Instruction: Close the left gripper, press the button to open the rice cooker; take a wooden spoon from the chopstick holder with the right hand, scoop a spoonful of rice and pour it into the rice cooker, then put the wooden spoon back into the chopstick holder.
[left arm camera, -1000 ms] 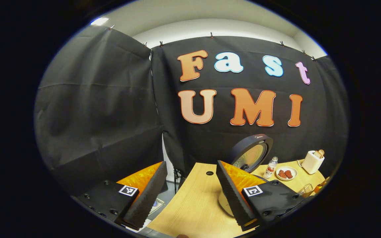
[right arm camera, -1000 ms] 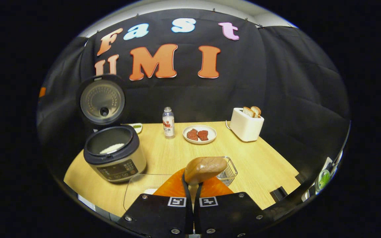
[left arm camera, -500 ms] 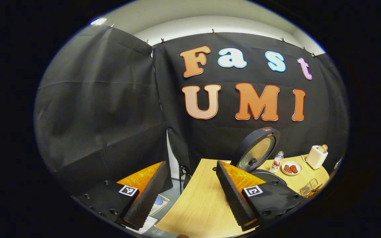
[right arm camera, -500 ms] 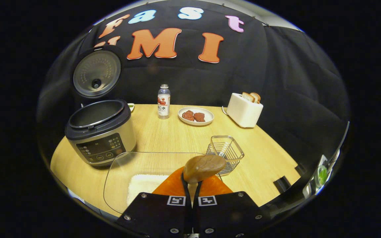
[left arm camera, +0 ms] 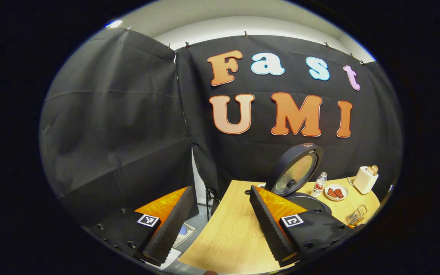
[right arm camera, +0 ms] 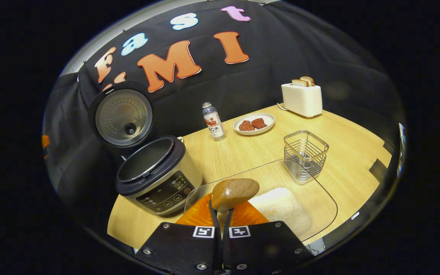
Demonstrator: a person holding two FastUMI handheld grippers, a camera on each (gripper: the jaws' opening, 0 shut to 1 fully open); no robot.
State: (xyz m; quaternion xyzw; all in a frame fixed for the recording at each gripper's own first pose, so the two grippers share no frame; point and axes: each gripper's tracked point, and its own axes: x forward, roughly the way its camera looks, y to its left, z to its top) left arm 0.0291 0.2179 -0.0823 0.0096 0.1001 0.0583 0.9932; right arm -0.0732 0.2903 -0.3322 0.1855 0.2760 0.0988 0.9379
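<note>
In the right gripper view my right gripper (right arm camera: 222, 219) is shut on the wooden spoon (right arm camera: 234, 192), whose brown bowl sticks up just past the fingertips, over a clear glass dish of white rice (right arm camera: 281, 208). The rice cooker (right arm camera: 159, 177) stands left of it with its round lid (right arm camera: 123, 116) raised. The wire chopstick holder (right arm camera: 306, 154) stands right of the dish. In the left gripper view my left gripper (left arm camera: 220, 223) is open and holds nothing, off the table's left edge; the rice cooker's lid (left arm camera: 295, 173) rises behind its right finger.
At the back of the wooden table (right arm camera: 342, 141) are a small bottle (right arm camera: 212, 121), a white plate with red-brown pieces (right arm camera: 253, 123) and a white toaster with bread (right arm camera: 302, 98). The same bottle (left arm camera: 319, 184), plate (left arm camera: 335, 192) and toaster (left arm camera: 364, 179) appear in the left gripper view.
My right gripper with the spoon has swung away from the cooker and tilted over the rice dish, bringing the chopstick holder closer. The left gripper has drifted slightly back from the table, still open.
</note>
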